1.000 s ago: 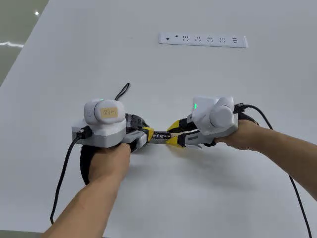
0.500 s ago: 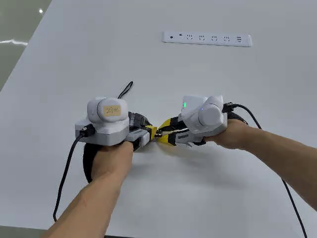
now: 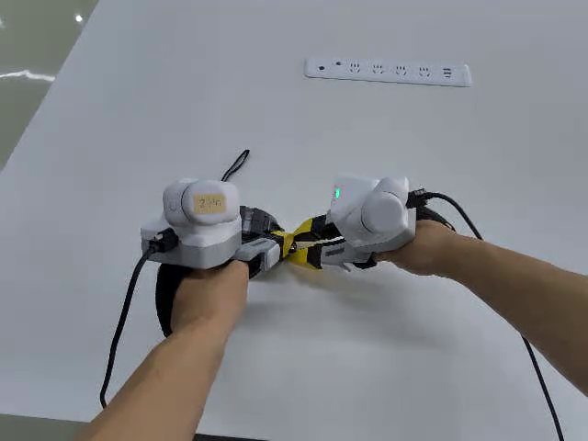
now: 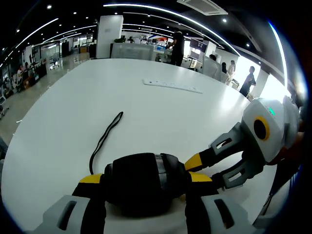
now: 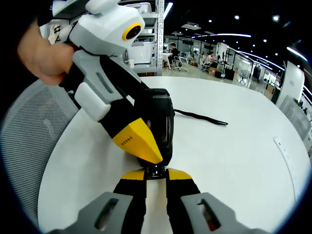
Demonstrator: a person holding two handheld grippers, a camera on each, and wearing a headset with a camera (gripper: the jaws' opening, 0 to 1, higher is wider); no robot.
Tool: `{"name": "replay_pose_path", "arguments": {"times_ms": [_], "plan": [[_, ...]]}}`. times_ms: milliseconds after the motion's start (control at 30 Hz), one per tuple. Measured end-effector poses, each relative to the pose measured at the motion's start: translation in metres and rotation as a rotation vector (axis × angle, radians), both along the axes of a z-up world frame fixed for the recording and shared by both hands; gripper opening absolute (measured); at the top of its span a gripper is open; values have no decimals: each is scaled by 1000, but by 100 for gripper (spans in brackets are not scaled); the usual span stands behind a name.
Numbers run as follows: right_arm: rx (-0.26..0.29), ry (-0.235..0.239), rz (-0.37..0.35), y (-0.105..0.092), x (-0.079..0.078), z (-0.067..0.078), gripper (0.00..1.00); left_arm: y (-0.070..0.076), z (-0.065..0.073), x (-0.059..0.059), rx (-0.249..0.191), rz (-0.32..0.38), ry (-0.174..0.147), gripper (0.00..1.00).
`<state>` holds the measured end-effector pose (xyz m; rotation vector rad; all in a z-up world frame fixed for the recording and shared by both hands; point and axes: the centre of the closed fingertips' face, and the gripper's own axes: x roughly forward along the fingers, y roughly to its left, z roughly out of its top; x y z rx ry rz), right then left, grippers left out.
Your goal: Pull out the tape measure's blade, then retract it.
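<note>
Tape measure (image 3: 260, 224) sits mid-worktop (image 3: 367, 349), its black case clamped between the jaws of my left tool (image 3: 276, 241), with the wrist strap (image 3: 231, 167) trailing away behind it. A second ago a short stretch of blade showed between the two tools. Now I have brought them together and that gap is gone; in the right gripper view just the end of the blade (image 5: 156, 171) pokes from the case mouth. My right tool (image 3: 305, 243) is clenched on that end, its yellow tips almost touching the left tool's. I judge the pull-out done and the retraction nearly complete. What remains is to ease the last bit home and let go gently, so the hook doesn't snap against the case.
</note>
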<state>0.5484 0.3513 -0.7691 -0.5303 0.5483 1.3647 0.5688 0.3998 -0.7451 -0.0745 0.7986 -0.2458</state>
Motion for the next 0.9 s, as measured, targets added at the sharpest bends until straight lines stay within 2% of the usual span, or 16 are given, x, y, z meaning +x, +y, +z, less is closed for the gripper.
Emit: {"name": "replay_pose_path", "arguments": {"times_ms": [367,567,767,900], "plan": [[0,-2,-7,0,0,0,15,-1,-1,-1,-12,-10,13,64],[-15,-13,-8,1,0,0,15,-2,-1,0,-4,-12,12,65],[-23,-3,-20,0,1,0,15,-1,-1,1,-3,-13,15,65],[-18,-10,-31,-1,3,3,19,-2,-1,1,-3,-22,17,65]]}}
